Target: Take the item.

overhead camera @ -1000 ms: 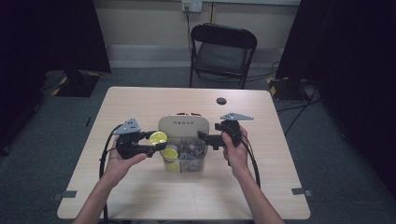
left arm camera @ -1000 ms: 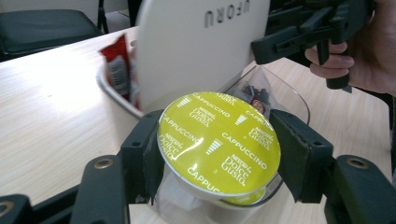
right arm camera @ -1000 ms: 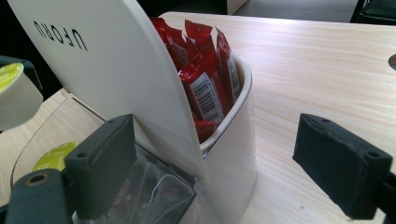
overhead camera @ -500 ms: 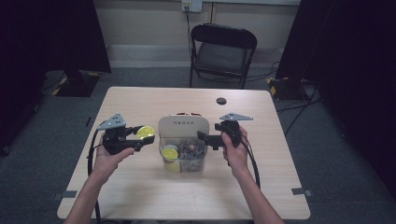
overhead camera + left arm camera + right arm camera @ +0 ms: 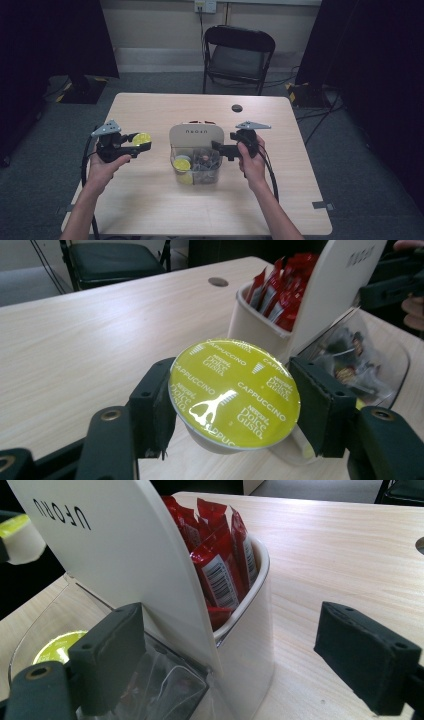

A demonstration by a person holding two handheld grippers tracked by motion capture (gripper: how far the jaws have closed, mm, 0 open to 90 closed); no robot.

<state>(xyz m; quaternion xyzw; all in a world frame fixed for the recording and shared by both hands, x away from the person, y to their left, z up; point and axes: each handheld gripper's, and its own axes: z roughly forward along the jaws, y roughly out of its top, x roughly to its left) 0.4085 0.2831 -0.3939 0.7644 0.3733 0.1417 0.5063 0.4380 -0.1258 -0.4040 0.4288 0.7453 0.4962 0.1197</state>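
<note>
From my feed: black folding chair (image 5: 239, 55) top centre, grey carpet (image 5: 150, 82), dark curtains (image 5: 55, 40) both sides, beige wall (image 5: 155, 25).

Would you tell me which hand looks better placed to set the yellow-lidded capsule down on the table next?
Probably the left: the left gripper is shut on the capsule over bare table, away from the organiser. The right gripper stands open around the organiser's back compartment.

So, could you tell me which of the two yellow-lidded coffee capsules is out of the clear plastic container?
The yellow-lidded coffee capsule clamped in the left claw, held above the table; the other capsule sits inside the clear plastic container.
</note>
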